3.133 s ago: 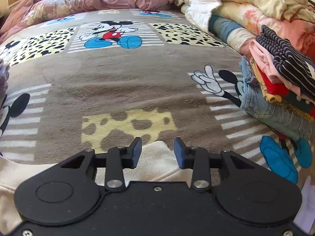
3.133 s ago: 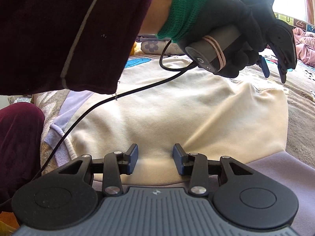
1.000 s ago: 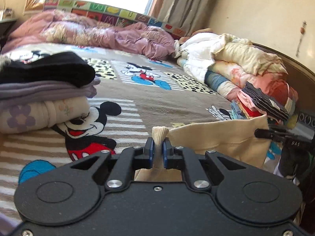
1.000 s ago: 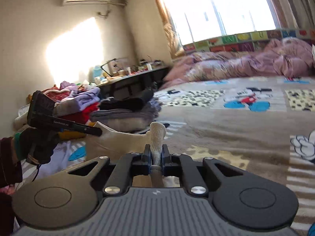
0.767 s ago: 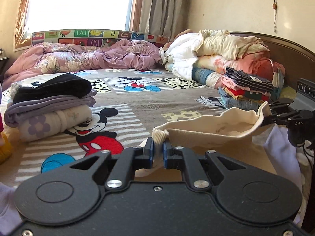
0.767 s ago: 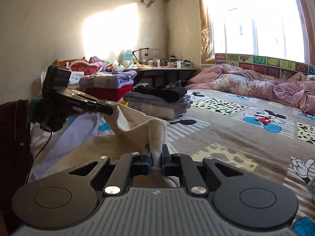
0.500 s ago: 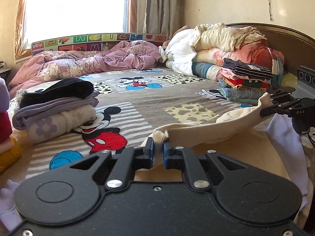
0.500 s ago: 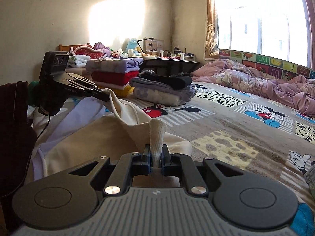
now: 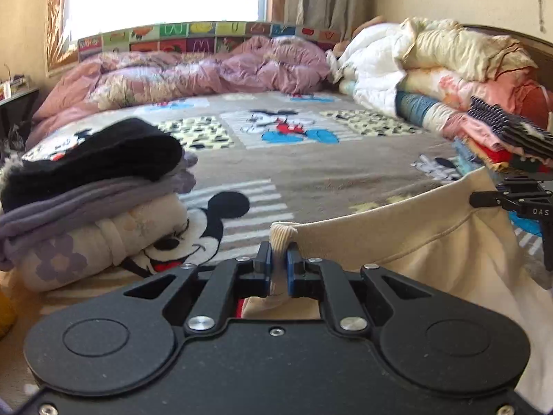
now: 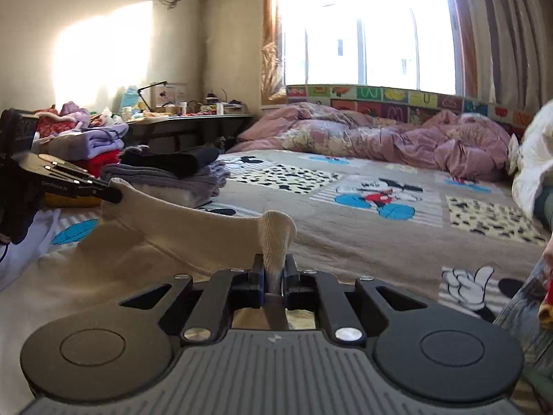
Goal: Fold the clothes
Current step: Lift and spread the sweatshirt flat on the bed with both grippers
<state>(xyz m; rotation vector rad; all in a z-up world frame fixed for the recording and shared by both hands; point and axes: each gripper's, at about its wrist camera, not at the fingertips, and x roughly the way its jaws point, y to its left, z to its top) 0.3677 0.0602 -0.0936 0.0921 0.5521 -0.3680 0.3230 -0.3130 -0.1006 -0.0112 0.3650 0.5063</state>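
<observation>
Desk clutter (image 10: pixel 179 107) indistinct (too small)

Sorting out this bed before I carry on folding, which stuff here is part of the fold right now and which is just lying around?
In the job:
cream garment
left gripper
right gripper

Lying about:
folded stack
pink duvet
pile of bedding and clothes
cluttered desk

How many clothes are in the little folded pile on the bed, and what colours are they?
Black fuzzy folded garment: 1
Grey-purple folded garment: 1
Cream folded garment with purple flowers: 1
Total: 3
</observation>
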